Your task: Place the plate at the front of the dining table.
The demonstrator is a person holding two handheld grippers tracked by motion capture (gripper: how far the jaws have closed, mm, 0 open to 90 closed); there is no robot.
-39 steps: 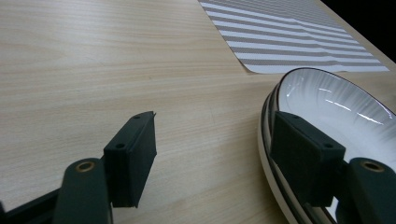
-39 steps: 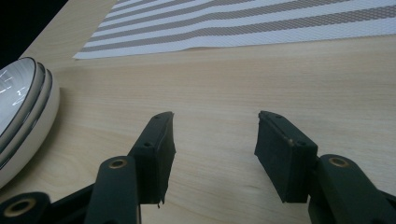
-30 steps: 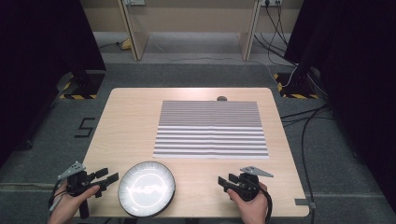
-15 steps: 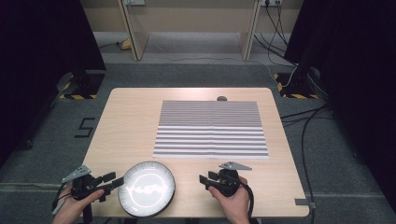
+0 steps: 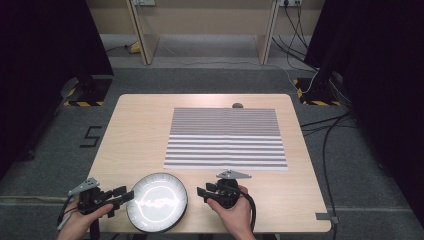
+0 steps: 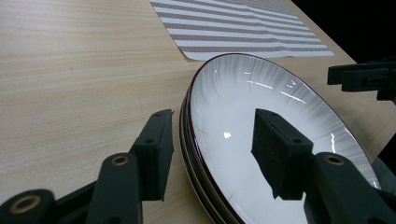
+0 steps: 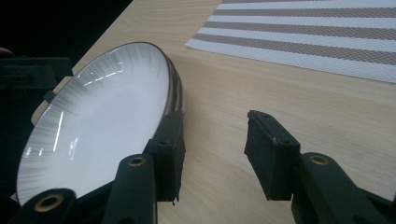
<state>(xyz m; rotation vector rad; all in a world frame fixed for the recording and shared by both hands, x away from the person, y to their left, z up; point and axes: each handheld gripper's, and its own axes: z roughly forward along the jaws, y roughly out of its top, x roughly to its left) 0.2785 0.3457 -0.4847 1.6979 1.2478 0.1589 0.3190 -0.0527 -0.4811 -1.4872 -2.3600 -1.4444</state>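
Plate (image 5: 156, 201) approached from both sides.
Left gripper (image 6: 212, 149) straddles the rim, jaws closing, unclamped; right gripper (image 7: 215, 149) is open beside it, jaws closing.

Free room and obstacles. The near edge of the table (image 5: 140, 130) is taken up by the plate (image 5: 156, 201), which is flanked closely by the left gripper (image 5: 128, 195) and the right gripper (image 5: 200, 191). The plate rim is straddled by the left gripper's jaws; beside the right gripper, bare wood is left between plate and striped mat (image 5: 226, 137). The mat lies flat, so passage over it is unobstructed. A small dark knob (image 5: 237, 105) is seen at the far edge.
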